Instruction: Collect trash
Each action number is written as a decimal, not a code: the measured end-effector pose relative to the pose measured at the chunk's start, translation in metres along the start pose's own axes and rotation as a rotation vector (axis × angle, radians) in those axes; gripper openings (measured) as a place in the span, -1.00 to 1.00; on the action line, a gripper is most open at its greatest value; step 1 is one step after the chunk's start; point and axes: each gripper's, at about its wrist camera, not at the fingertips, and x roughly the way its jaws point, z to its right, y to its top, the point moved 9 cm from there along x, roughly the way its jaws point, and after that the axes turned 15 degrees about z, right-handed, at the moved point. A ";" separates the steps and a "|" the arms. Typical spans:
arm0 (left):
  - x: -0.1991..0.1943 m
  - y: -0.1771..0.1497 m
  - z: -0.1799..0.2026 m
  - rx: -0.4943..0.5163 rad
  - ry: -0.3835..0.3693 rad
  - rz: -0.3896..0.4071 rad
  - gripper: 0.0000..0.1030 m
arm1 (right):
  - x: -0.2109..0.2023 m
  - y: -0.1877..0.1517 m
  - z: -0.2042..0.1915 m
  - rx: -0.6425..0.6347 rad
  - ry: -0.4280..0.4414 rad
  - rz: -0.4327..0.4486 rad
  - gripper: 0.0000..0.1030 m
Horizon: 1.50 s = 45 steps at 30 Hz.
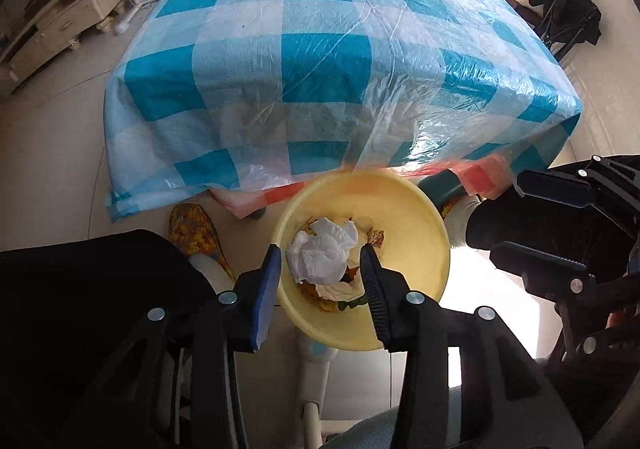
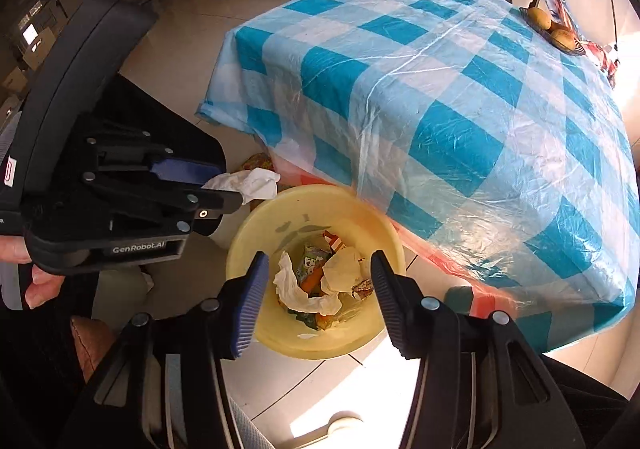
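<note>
"GenRobot.AI" stands in pale letters on the black body of the left hand-held gripper (image 2: 224, 189), on its lower edge, well behind its fingertips. The print on wrappers in the bin (image 2: 256, 233) below is unreadable.

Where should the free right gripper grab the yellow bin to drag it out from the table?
Take the bin by its near rim, coming straight down with one finger inside the wall and one outside. That side lies open below the right gripper, while the far rim sits against the tablecloth overhang. The trash lies low, so it probably won't interfere.
</note>
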 end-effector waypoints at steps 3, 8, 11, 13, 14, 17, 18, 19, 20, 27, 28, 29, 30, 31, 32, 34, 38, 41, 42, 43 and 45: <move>-0.032 0.032 0.002 -0.009 0.010 0.172 0.28 | -0.029 0.019 0.015 0.106 -0.027 0.160 0.36; -0.087 0.075 0.010 0.009 0.066 0.432 0.70 | -0.094 0.051 0.022 0.139 -0.165 0.484 0.79; -0.109 0.083 0.014 0.014 0.079 0.503 0.75 | -0.126 0.054 0.026 0.138 -0.287 0.608 0.84; -0.121 0.085 0.017 0.025 0.091 0.535 0.79 | -0.139 0.056 0.030 0.145 -0.335 0.658 0.84; -0.127 0.085 0.019 0.029 0.092 0.548 0.81 | -0.144 0.058 0.032 0.151 -0.348 0.681 0.85; -0.143 0.081 0.022 0.040 0.095 0.586 0.85 | -0.160 0.053 0.031 0.167 -0.381 0.735 0.85; -0.148 0.080 0.022 0.049 0.102 0.599 0.86 | -0.163 0.052 0.030 0.167 -0.390 0.745 0.85; -0.152 0.078 0.023 0.058 0.108 0.608 0.86 | -0.168 0.050 0.028 0.168 -0.398 0.756 0.85; -0.157 0.076 0.023 0.066 0.115 0.618 0.86 | -0.171 0.048 0.027 0.168 -0.410 0.765 0.85; -0.172 0.062 0.007 0.039 0.144 0.636 0.86 | -0.170 0.046 0.016 0.144 -0.431 0.769 0.85; -0.173 0.062 0.006 0.034 0.144 0.637 0.86 | -0.168 0.047 0.014 0.137 -0.430 0.766 0.85; -0.173 0.061 0.004 0.031 0.144 0.636 0.86 | -0.167 0.047 0.012 0.131 -0.429 0.766 0.85; -0.173 0.061 0.003 0.031 0.144 0.633 0.86 | -0.166 0.048 0.011 0.126 -0.426 0.766 0.85; -0.173 0.061 0.003 0.033 0.143 0.630 0.86 | -0.165 0.048 0.009 0.122 -0.426 0.766 0.85; -0.173 0.060 0.004 0.038 0.142 0.630 0.86 | -0.164 0.048 0.008 0.119 -0.426 0.765 0.85; -0.176 0.058 0.005 0.055 0.151 0.640 0.86 | -0.161 0.049 0.008 0.117 -0.426 0.761 0.85; -0.184 0.056 0.006 0.071 0.152 0.679 0.86 | -0.155 0.050 0.008 0.116 -0.430 0.744 0.85; -0.196 0.054 -0.001 0.050 0.165 0.743 0.86 | -0.149 0.052 0.004 0.105 -0.428 0.725 0.85; -0.201 0.054 -0.005 0.040 0.183 0.767 0.86 | -0.147 0.053 0.002 0.097 -0.427 0.721 0.85; -0.205 0.054 -0.008 0.031 0.190 0.780 0.86 | -0.146 0.054 0.000 0.090 -0.427 0.717 0.85; -0.208 0.054 -0.013 0.018 0.199 0.787 0.86 | -0.144 0.055 -0.002 0.082 -0.427 0.713 0.85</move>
